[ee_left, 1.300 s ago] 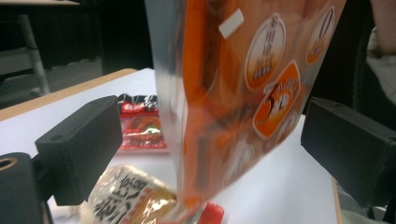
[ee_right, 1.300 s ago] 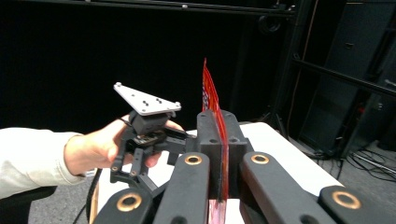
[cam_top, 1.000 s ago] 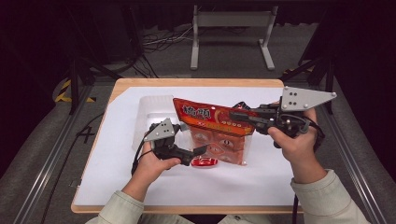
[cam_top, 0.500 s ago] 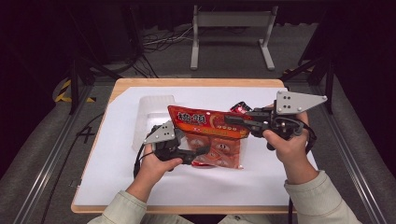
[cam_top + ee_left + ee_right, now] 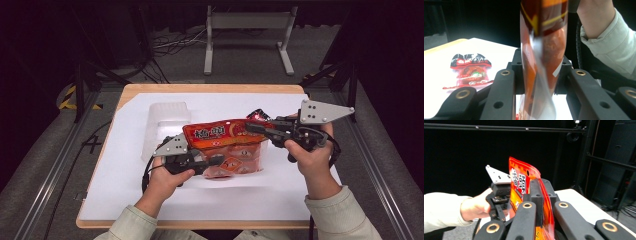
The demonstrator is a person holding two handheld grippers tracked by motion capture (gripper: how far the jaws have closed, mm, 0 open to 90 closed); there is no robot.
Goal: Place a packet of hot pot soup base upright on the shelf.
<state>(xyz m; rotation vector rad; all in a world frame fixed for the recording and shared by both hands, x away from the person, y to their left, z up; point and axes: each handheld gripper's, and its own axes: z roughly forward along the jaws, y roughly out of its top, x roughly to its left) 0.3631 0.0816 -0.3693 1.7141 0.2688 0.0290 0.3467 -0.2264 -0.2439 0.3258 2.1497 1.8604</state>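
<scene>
Both grippers are clamped on the big red snack bag (image 5: 227, 147), held just above the table (image 5: 150, 210): right gripper (image 5: 251, 126) on the top corner, left gripper (image 5: 216, 161), jaws just closed, on the clear bottom edge. Its long axis runs left-right. The slick film could slip or tear if the hands pull apart.

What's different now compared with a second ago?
The left gripper has just been closing and now pinches the lower edge of the red snack bag, which it wasn't holding earlier. The bag has shifted left and down. The right gripper stays clamped on its top edge; the clear tray hasn't moved.
</scene>
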